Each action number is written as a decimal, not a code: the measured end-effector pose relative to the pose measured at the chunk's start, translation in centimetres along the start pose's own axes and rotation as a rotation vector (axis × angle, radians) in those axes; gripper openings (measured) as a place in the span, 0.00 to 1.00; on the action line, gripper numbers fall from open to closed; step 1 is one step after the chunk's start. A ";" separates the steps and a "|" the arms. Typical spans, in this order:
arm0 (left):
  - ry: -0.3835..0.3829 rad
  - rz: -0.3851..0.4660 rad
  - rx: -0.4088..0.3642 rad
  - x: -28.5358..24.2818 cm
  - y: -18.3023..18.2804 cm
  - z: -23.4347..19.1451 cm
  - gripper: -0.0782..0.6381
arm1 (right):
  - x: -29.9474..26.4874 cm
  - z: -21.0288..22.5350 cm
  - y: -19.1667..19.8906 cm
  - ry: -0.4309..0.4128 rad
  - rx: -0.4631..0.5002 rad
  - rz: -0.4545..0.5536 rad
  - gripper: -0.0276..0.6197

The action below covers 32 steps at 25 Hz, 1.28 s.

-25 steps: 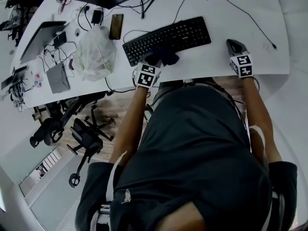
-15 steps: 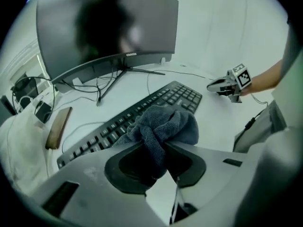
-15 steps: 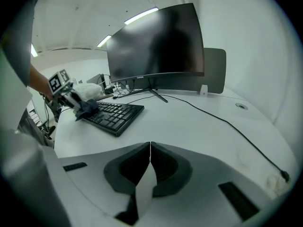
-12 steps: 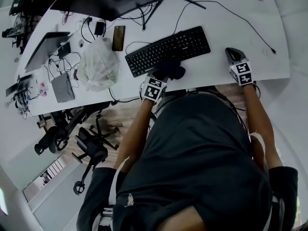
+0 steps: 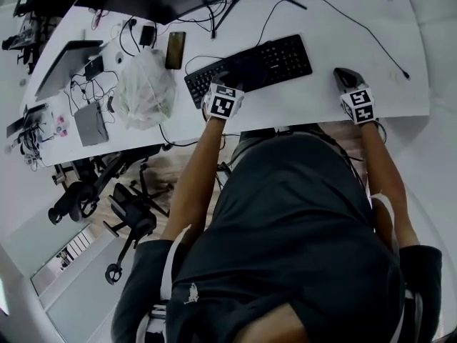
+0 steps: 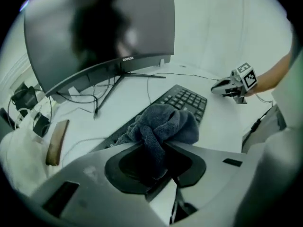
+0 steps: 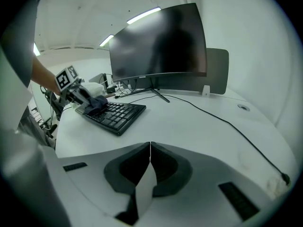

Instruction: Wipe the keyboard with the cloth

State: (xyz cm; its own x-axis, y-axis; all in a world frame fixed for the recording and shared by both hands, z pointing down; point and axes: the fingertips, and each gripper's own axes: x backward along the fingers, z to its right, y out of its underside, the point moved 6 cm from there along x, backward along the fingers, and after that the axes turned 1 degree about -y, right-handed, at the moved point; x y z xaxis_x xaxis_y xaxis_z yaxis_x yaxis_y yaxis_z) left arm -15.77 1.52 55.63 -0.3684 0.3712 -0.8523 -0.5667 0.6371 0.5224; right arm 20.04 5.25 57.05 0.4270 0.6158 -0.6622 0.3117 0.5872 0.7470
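The cloth [image 6: 163, 126], a dark grey terry rag, is being pinched by one fold between the narrowly set jaws of the left gripper [image 6: 158, 150], and the rest of it is bulging out ahead in a loose wad. That wad is lying on the left part of the keyboard [image 6: 187, 98], which is sitting at a slant on the white desk [image 5: 321, 98] just in front of the person. The right gripper [image 7: 150, 143] is pointing down at bare desk well to the right of the keyboard, its jaws pressed together on nothing, so it is not bracing anything. Beyond the keyboard's left end a phone [image 5: 173, 40] and a crumpled plastic bag [image 5: 146, 81] are lying near each other, and behind them the foot of the wide monitor [image 6: 94, 32] is standing among loose cables. The main risk is coming from that free keyboard: a firm sideways stroke is likely to be pushing it along the desk towards the phone and bag rather than cleaning it. The thin grip is the other worry, since terry loops catching on key edges could be dragging the fold out of the jaws, and heavy pressure could be popping a keycap
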 end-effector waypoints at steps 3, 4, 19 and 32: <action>0.098 -0.037 0.022 1.3 3.1 4.8 0.24 | 0.1 0.1 -0.2 0.003 0.001 0.015 0.06; 0.125 -0.053 0.001 1.5 3.8 6.2 0.24 | 0.2 0.1 -0.2 0.004 0.003 0.017 0.06; 0.128 -0.038 0.012 0.1 1.1 5.1 0.24 | 0.2 0.0 0.0 -0.009 0.008 0.024 0.06; 0.062 0.019 -0.009 -1.9 -4.5 1.1 0.24 | 0.2 -0.1 -0.1 -0.015 0.022 0.007 0.06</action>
State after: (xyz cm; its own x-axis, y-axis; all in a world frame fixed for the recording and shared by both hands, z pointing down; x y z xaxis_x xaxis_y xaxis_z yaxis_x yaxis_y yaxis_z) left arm -11.71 -1.36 54.84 -0.4238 0.3405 -0.8393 -0.5659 0.6240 0.5389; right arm 20.05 5.40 56.86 0.4422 0.6118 -0.6558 0.3273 0.5707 0.7531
